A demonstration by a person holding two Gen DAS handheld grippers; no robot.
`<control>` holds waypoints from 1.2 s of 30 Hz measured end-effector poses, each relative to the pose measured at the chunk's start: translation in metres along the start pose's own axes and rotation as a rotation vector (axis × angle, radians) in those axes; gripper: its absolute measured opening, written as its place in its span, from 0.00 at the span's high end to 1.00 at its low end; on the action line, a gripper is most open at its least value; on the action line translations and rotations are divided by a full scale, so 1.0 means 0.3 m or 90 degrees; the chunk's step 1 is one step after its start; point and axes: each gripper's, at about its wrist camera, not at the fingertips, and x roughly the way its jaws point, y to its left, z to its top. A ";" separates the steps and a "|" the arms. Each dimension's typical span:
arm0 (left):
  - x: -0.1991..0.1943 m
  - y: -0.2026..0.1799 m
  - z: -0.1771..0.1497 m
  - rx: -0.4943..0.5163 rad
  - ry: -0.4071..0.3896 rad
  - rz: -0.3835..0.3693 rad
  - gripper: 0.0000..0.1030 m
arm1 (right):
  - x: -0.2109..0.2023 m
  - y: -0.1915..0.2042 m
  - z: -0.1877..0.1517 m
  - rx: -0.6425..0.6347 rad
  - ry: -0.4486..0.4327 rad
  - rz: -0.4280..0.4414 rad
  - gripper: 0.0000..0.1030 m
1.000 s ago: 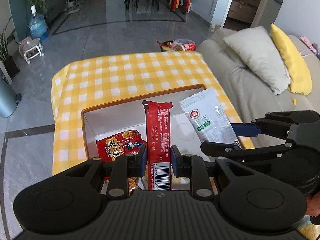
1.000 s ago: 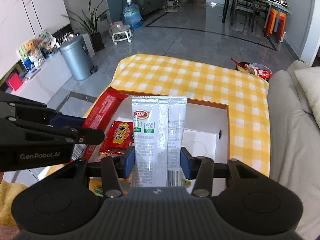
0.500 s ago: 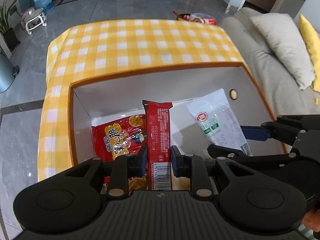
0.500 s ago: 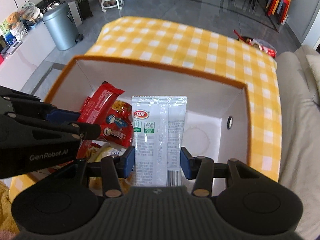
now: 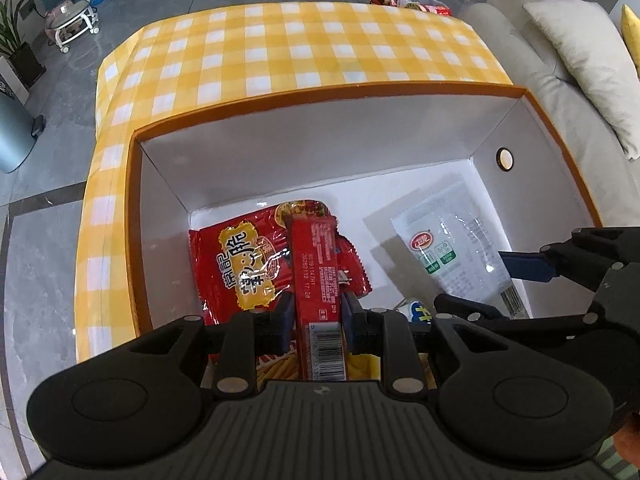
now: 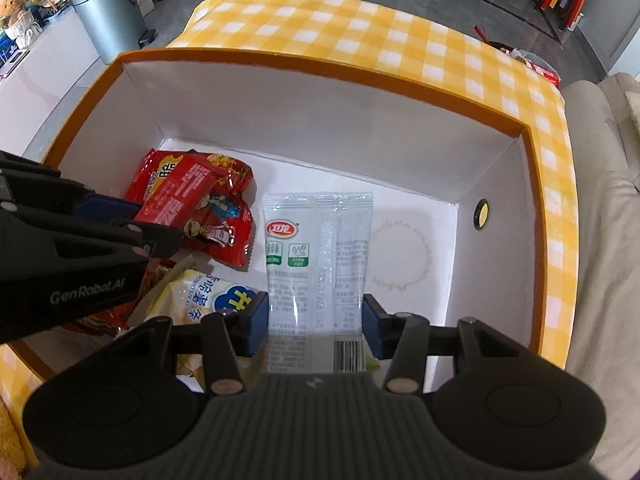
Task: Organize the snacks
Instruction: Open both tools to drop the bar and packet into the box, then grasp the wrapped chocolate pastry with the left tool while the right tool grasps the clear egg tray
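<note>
My left gripper (image 5: 315, 322) is shut on a narrow red snack bar (image 5: 318, 280) and holds it inside the orange-rimmed white box (image 5: 332, 94). My right gripper (image 6: 316, 320) is shut on a clear white snack packet (image 6: 316, 256), also held low inside the box (image 6: 320, 66). A red snack bag (image 5: 256, 264) lies on the box floor under the red bar. A yellow chip bag (image 6: 200, 296) lies near the box's front. The right gripper with its packet (image 5: 452, 252) shows at the right of the left wrist view.
The box sits on a table with a yellow checked cloth (image 5: 320, 48). A grey sofa with a pillow (image 5: 580, 52) is to the right. A grey bin (image 6: 108, 20) stands on the floor at the left. A small hole (image 6: 481, 213) marks the box's right wall.
Both grippers have gone forward and down into the box with their snacks still held. The box now fills both views.
</note>
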 end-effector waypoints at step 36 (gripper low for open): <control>-0.501 -0.106 -0.397 -0.008 -0.194 -0.060 0.40 | -0.517 0.007 -0.422 0.057 -0.177 0.032 0.27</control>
